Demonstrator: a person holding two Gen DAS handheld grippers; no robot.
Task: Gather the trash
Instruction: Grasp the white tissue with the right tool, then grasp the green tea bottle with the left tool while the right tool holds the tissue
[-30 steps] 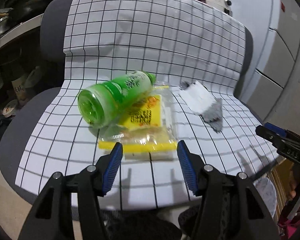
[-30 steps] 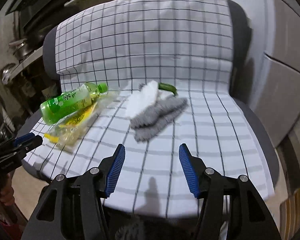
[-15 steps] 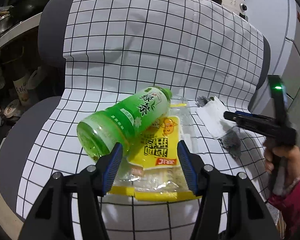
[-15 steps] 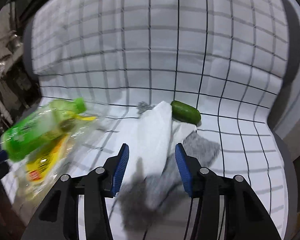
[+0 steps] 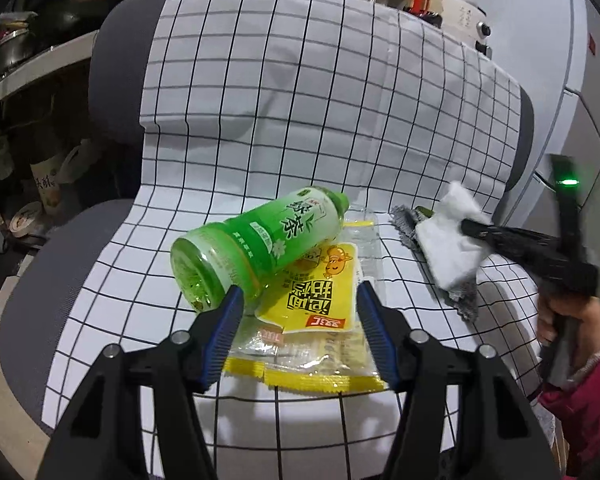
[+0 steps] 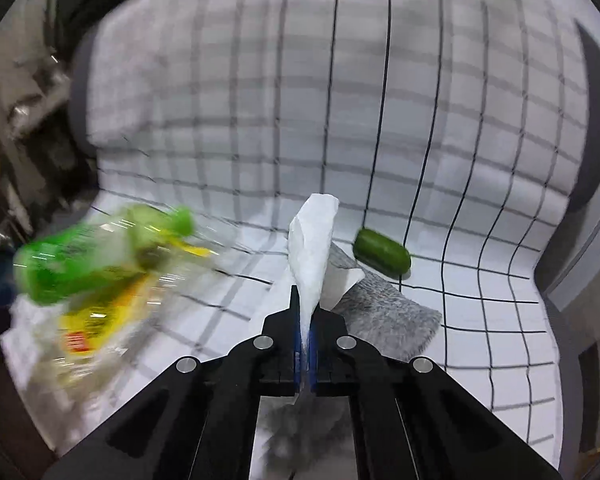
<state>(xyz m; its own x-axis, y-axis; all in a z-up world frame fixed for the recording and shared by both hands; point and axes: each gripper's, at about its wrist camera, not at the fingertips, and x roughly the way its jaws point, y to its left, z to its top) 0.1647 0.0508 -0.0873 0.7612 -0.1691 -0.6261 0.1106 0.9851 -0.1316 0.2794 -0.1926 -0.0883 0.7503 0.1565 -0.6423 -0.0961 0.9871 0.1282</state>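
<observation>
Between the right gripper (image 6: 306, 312) pads: white tissue (image 6: 312, 240), pinched, gray cloth (image 6: 384, 316) beneath, cucumber (image 6: 382, 253) just right-ahead. Left gripper (image 5: 298, 306) spread wide over yellow wrapper (image 5: 320, 304); green bottle (image 5: 256, 240) touches its left pad.

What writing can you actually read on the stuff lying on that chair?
"绿茶" on the label of the green bottle; the smaller print beside it is too small to read.
Large red Chinese characters on the yellow wrapper, seen upside down; I cannot read them with confidence.
A red logo patch on the same wrapper: too small to read.
In the right wrist view everything printed is blurred.
</observation>
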